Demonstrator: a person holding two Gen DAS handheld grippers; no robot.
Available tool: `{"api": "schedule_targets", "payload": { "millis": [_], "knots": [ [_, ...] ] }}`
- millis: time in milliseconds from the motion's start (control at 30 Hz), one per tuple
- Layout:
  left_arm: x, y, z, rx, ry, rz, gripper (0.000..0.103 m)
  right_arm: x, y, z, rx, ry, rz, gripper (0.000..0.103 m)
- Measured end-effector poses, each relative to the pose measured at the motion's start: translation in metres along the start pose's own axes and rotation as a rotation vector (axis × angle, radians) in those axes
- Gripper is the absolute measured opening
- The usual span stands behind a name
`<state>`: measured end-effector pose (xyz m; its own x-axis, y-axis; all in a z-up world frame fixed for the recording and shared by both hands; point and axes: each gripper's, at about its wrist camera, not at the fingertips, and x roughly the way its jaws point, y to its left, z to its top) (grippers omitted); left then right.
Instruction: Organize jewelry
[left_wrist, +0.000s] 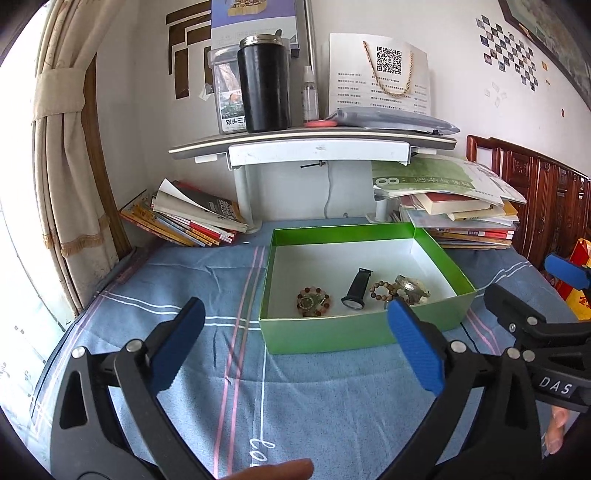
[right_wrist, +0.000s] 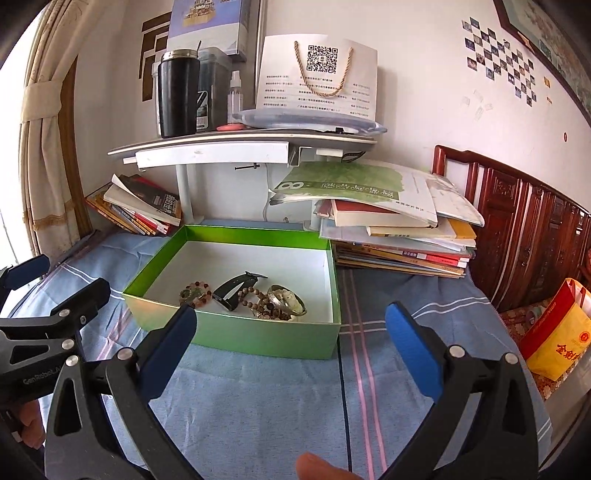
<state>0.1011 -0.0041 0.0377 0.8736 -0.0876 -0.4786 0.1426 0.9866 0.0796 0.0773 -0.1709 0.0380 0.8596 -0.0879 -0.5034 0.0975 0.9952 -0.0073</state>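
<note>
Both grippers, left gripper (left_wrist: 295, 343) and right gripper (right_wrist: 290, 349), hover with jaws spread wide and empty over the blue cloth (left_wrist: 236, 387). Beyond them, the green box (left_wrist: 354, 332) holds 4 pieces: a red-beaded bracelet (left_wrist: 314, 301), a black watch (left_wrist: 356, 288), a brown bead string (left_wrist: 384, 290) and a pale bangle (left_wrist: 412, 288).

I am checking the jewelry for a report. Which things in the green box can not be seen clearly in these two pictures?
- Wooden bead bracelet, left wrist view: its near part is behind the left gripper finger.
- Multicolour bead bracelet, right wrist view: its near edge is cut by the green box front wall and the right gripper finger.
- Watch: its dial is too small to read.
- Pale bangle: its material cannot be told.
</note>
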Motion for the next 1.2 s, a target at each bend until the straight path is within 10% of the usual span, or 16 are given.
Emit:
{"api": "schedule_targets", "payload": {
  "millis": [1200],
  "knots": [
    [0.0028,0.0031,-0.0028,0.003,0.015,-0.003,0.099,0.0052,0.0029,-0.0045,0.009,0.009,0.014,0.1]
  ]
}}
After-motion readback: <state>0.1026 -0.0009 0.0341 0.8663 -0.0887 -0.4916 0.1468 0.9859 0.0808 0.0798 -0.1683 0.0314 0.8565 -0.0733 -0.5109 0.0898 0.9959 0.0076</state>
